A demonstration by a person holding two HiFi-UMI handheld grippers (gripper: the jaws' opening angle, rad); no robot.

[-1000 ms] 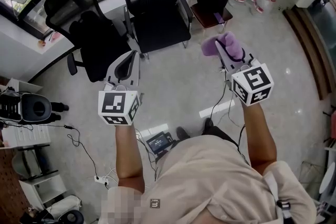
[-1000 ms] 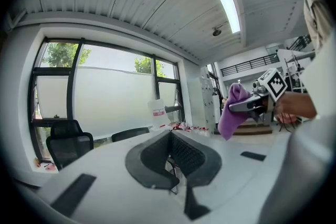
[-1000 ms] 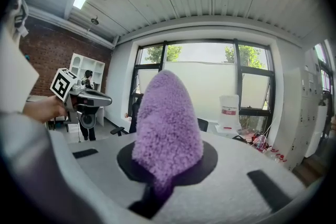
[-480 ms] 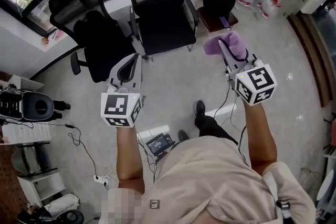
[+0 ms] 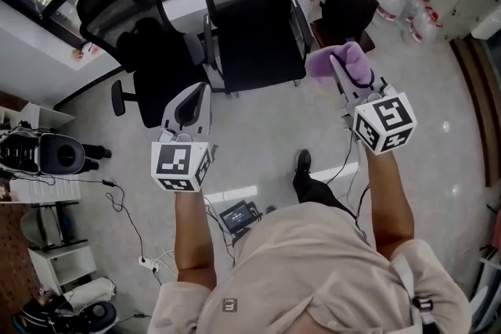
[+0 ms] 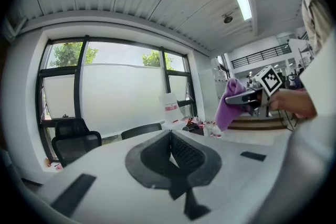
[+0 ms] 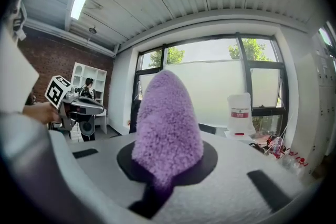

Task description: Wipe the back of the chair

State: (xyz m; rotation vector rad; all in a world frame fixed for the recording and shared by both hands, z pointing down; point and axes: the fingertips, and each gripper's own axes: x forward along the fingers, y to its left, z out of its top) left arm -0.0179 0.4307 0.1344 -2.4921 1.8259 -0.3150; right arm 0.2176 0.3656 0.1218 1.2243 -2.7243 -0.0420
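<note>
1. Right now your right gripper (image 5: 341, 73) has its fingers clamped on a fluffy purple microfibre cloth (image 5: 325, 62). In the right gripper view the cloth (image 7: 167, 118) stands up as a shaggy rounded cone and covers the dark pads.
2. Your left gripper (image 5: 196, 94) has smooth grey plastic fingers. In the left gripper view its ribbed black pads (image 6: 184, 152) are pressed together with nothing between them.
3. Ahead of both grippers stands a black chair with a see-through mesh back, padded seat and thin metal arms (image 5: 250, 19). Its back faces the window, well apart from the cloth.
4. Just to its left is a black high-backed swivel chair with a curved mesh back (image 5: 141, 35), turned at an angle.
5. To the right of the mesh-backed chair, a soft black bag (image 5: 344, 8) sits on a small brown stool; you cannot see what it holds.
6. Beyond the bag, white plastic jugs with red labels (image 5: 399, 8) stand on the glossy grey speckled floor (image 5: 258, 137).
</note>
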